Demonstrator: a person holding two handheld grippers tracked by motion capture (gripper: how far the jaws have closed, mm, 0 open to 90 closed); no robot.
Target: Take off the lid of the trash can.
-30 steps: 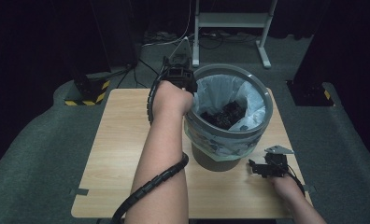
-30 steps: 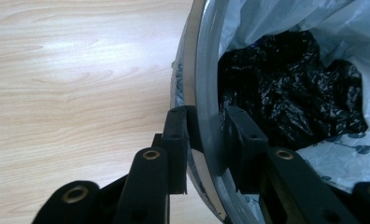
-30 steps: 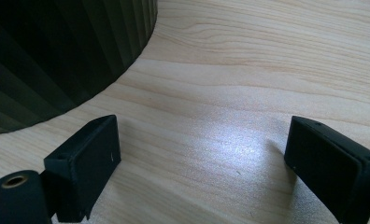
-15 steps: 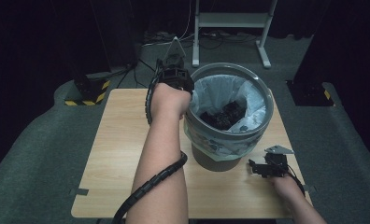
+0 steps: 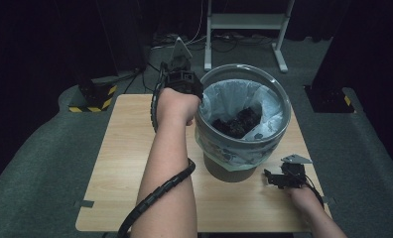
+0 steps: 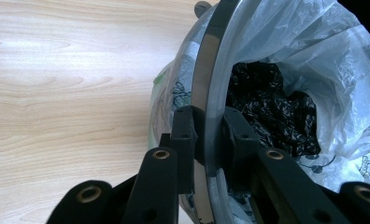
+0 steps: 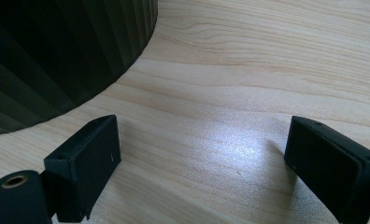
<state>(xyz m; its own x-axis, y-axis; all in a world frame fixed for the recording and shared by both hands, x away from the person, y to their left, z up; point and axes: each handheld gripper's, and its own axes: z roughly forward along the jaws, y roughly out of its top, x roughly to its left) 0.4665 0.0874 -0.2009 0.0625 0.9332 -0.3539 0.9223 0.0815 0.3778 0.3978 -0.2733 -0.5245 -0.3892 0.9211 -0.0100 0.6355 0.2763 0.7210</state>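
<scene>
Nearest, the right gripper [image 5: 273, 179] rests low over the wooden table [image 5: 120, 163] at its front right corner, jaws spread wide with nothing between them, beside the ribbed dark base of the bin [image 7: 57, 51]. Farther off, the left gripper [image 6: 210, 140] is clamped on the grey rim of the bin [image 5: 244, 119], one jaw outside, one inside the white liner [image 6: 323, 51]. Crumpled black plastic [image 6: 276, 107] lies in the liner

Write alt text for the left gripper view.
The left hand-held gripper is clamped on the grey rim of a bin lined with a clear bag, black crumpled plastic inside, and a light wooden table alongside.
</scene>
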